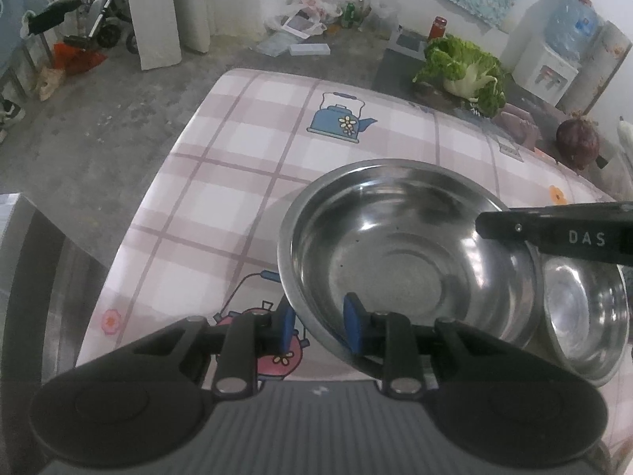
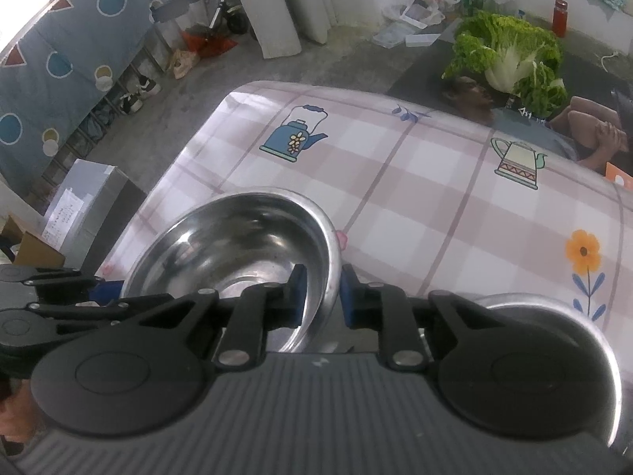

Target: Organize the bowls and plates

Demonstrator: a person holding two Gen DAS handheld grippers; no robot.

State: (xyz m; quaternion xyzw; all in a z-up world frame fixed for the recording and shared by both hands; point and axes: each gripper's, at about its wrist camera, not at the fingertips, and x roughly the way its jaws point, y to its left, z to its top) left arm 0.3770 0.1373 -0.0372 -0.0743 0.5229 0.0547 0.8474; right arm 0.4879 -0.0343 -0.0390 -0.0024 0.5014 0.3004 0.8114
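Tablecloth (image 1: 245,166), bowl (image 1: 395,245) rim between tools (image 1: 320,324).

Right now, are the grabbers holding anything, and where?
Both the left gripper and the right gripper pinch the big steel bowl by its rim, on opposite sides.

My work surface stands in a lived-in home, in a room used for both dining and storage. The table (image 2: 435,182) wears a pink plaid oilcloth printed with kettles (image 1: 340,118) and teapots (image 2: 518,162). At 1 o'clock a cabbage (image 1: 463,67) lies beside a red jar (image 1: 437,27); at 2 o'clock stands a water dispenser (image 1: 554,51) with its blue bottle. At 12 o'clock, plastic bags and bottles (image 1: 316,12) sit on the bare concrete floor (image 1: 99,118) against the wall. At 10 o'clock a patterned blanket (image 2: 59,59) hangs over a rack, with shoes (image 2: 134,95) below and a stroller (image 1: 103,19) beyond. Steel bowls (image 1: 395,245) are on the table.
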